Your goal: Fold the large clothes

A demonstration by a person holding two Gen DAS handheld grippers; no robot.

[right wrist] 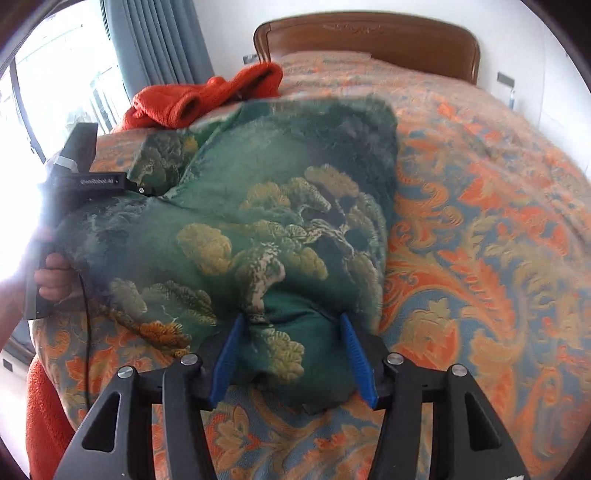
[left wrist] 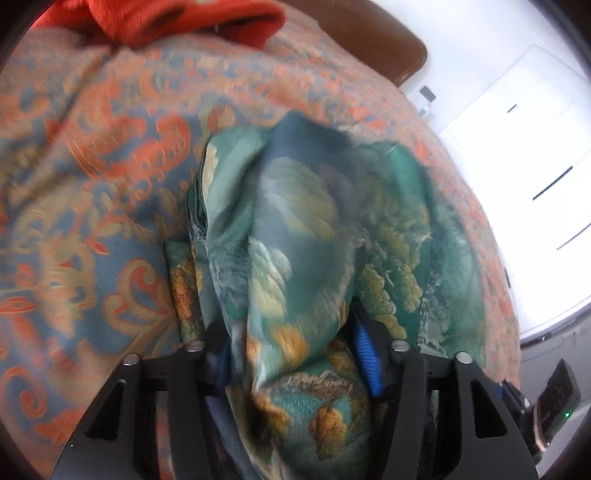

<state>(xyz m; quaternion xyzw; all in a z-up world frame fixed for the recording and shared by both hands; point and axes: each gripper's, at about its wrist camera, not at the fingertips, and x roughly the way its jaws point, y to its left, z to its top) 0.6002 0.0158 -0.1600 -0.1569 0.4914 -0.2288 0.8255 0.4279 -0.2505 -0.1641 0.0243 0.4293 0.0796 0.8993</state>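
A green garment with a gold tree print [right wrist: 258, 229] lies bunched on the patterned bedspread [right wrist: 480, 258]. My right gripper [right wrist: 291, 321] has its blue fingers [right wrist: 354, 350] wide apart, with a fold of the garment's near edge between them. In the left wrist view the garment [left wrist: 306, 229] hangs draped over my left gripper [left wrist: 295, 350]. It covers most of the blue fingers [left wrist: 364, 354], and cloth fills the gap between them. The left gripper body also shows in the right wrist view [right wrist: 85, 177], held by a hand at the garment's left side.
A red knitted garment [right wrist: 207, 96] lies at the bed's far left and also shows in the left wrist view [left wrist: 177, 18]. A wooden headboard [right wrist: 369, 37] stands at the back. Curtains and a bright window [right wrist: 55, 74] are on the left, and white wardrobe doors [left wrist: 535, 166] are beside the bed.
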